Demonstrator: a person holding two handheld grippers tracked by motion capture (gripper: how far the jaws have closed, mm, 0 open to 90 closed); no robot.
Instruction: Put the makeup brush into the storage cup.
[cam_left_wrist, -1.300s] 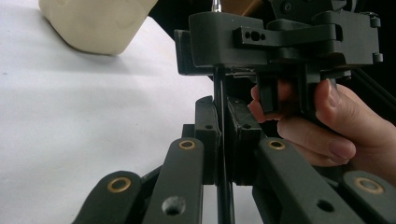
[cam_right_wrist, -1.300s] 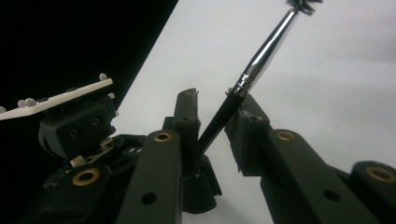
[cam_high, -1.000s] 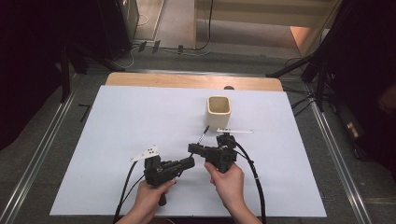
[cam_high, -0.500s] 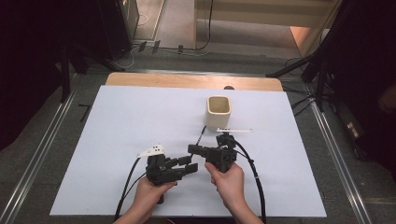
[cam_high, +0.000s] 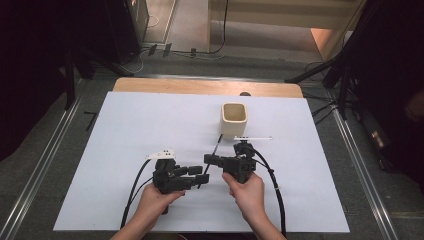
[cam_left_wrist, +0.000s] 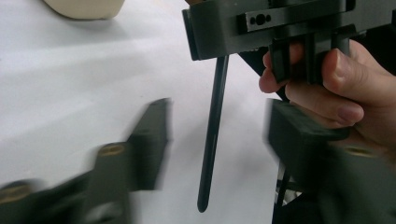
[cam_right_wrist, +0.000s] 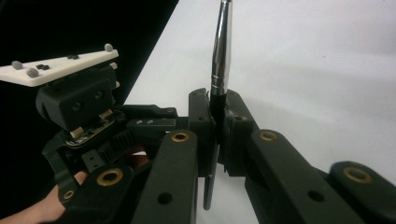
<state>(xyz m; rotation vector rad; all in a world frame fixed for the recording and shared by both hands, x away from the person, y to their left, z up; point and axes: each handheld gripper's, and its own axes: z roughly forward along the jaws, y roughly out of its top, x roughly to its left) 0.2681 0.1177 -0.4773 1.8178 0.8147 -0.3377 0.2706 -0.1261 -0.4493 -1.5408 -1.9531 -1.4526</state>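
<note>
A slim black and silver pen (cam_high: 218, 143) is clamped near its middle by my right gripper (cam_high: 208, 160), which is shut on it above the white table sheet (cam_high: 125, 130). In the right gripper view the pen (cam_right_wrist: 220, 51) runs up and away from the closed jaws of the right gripper (cam_right_wrist: 218, 106). My left gripper (cam_high: 202, 174) sits close to the left of it, open. In the left gripper view its blurred jaws stand either side of the pen (cam_left_wrist: 212, 135), whose black end hangs free just above the sheet.
A beige square cup (cam_high: 234, 120) stands upright behind the grippers, right of the table's centre, and its base shows in the left gripper view (cam_left_wrist: 86, 7). A wooden strip (cam_high: 200, 86) edges the far side. Cables trail back from both grippers.
My left gripper has edged right and slightly forward toward the pen, and is still moving. The right gripper has kept the pen almost still.
</note>
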